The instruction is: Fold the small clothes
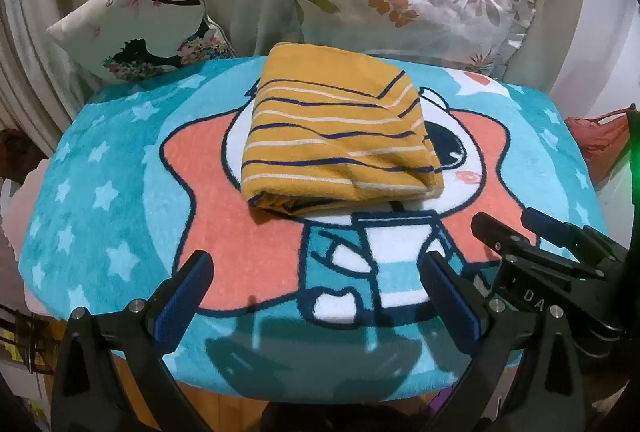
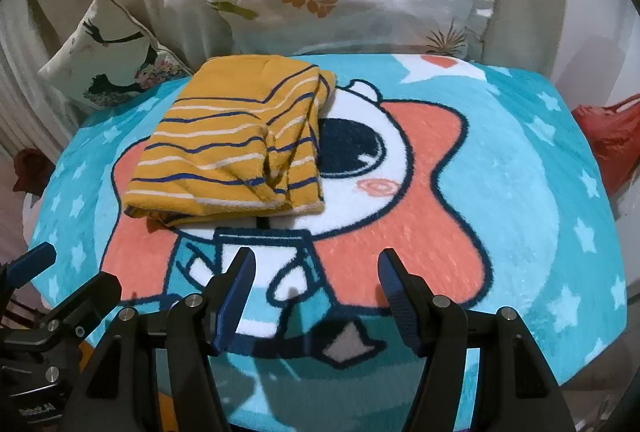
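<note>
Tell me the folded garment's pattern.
Mustard yellow with thin navy and white stripes; the garment shows best in the left wrist view.

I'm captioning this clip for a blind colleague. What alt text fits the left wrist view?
A folded mustard-yellow striped garment lies on a turquoise cartoon blanket. In the foreground the left gripper is open and empty, with the right gripper at lower right. Two pillows lean against curtains behind.
</note>
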`<act>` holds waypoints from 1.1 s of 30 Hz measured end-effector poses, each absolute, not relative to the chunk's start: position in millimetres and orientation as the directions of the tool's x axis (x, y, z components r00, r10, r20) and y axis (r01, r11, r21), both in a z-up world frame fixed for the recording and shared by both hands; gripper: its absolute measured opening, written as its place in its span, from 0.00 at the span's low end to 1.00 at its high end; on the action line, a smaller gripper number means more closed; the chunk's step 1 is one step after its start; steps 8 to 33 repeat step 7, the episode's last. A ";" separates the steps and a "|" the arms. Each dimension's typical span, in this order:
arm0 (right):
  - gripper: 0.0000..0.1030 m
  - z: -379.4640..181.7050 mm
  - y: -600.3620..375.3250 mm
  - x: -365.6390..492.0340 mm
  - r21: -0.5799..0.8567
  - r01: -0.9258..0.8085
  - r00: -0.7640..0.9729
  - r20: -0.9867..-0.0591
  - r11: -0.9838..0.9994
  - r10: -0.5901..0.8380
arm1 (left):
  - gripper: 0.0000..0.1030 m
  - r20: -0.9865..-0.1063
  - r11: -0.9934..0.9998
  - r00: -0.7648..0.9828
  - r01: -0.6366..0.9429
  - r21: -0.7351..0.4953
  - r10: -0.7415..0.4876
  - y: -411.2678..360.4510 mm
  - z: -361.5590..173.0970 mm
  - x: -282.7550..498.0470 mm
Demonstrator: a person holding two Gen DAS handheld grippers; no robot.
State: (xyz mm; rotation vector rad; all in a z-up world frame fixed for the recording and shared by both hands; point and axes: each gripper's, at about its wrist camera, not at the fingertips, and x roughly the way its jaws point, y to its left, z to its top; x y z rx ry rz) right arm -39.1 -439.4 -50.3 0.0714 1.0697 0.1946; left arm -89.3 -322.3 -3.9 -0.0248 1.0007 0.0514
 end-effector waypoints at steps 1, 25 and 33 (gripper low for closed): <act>0.67 -50.5 -438.9 -37.3 0.152 -0.130 0.466 -0.863 0.980 0.196 | 1.00 -0.843 0.998 0.537 -0.059 0.001 0.033 -321.8 -4.2 -88.4; 0.67 -53.8 -438.8 -29.8 0.165 -0.144 0.460 -0.862 0.976 0.213 | 1.00 -0.854 0.996 0.518 -0.086 0.003 0.047 -318.8 -9.2 -82.6; 0.67 -53.8 -438.8 -29.8 0.165 -0.144 0.460 -0.862 0.976 0.213 | 1.00 -0.854 0.996 0.518 -0.086 0.003 0.047 -318.8 -9.2 -82.6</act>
